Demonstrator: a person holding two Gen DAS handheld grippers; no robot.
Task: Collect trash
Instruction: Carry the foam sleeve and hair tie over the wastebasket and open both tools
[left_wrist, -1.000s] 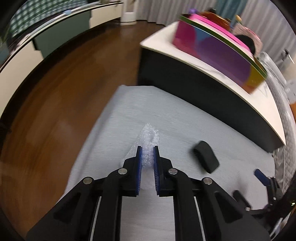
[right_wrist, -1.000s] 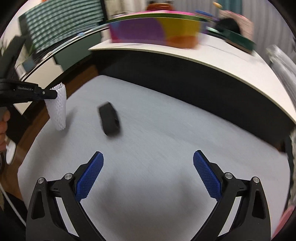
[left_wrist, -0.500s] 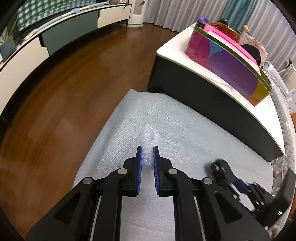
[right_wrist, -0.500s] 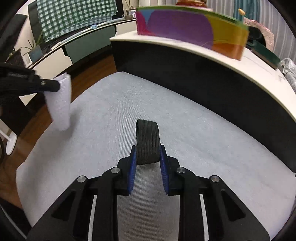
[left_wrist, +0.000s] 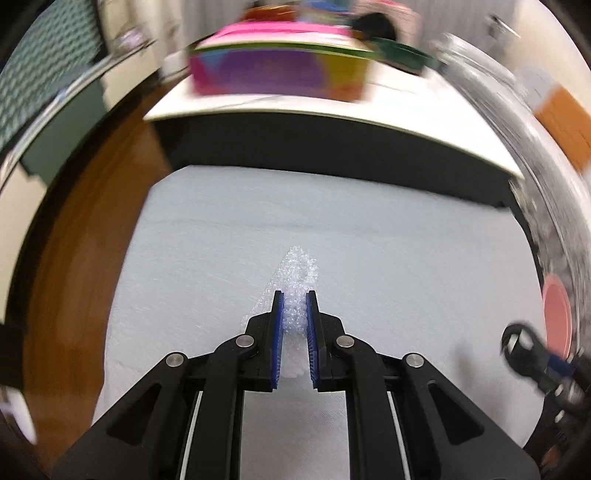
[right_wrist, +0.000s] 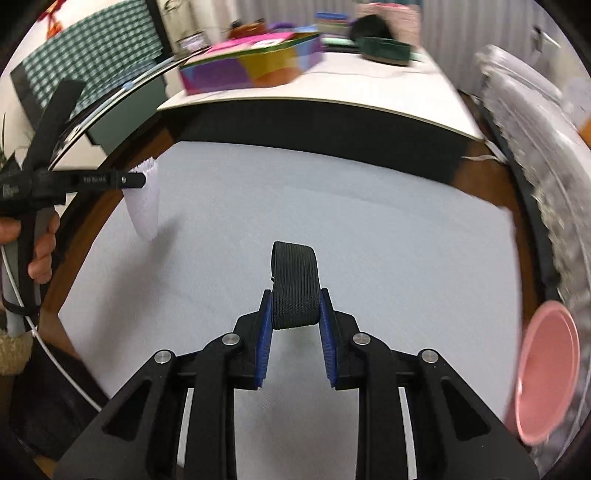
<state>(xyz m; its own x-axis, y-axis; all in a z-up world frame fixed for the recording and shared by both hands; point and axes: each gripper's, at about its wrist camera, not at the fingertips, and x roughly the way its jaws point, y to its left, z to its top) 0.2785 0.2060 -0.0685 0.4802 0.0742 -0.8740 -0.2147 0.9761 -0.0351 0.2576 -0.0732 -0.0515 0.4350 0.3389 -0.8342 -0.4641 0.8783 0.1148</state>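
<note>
Between the blue pads of the right gripper (right_wrist: 295, 314) sits a loop of black woven strap (right_wrist: 294, 286), pinched across its width and clear of the pale grey cloth (right_wrist: 369, 240) below; the jaws are clamped on it, pads pressing both edges, loop end projecting forward past the fingertips. The left gripper (left_wrist: 295, 321) is likewise closed, on a wad of clear bubble wrap (left_wrist: 297, 280), which bulges out ahead of the pads; in the right wrist view the same wad hangs below that gripper at far left, off the cloth. Both pieces of trash thus appear picked and in the air. Judged step: carry both to a receptacle. Candidate: the pink bowl-like container (right_wrist: 546, 373) at the right edge of the cloth, near the right gripper; whether it is the intended bin I cannot tell. Notes for doing it well: hold both grips firm in transit, since the strap is springy and could twist out and the wrap is slippery and held by little; bring each piece over the opening before letting go, right hand first as it is nearer, keeping the two tools from crossing. Beyond the cloth: a dark-sided white table (right_wrist: 369, 85) bearing a multicoloured box (right_wrist: 251, 62), not involved.
</note>
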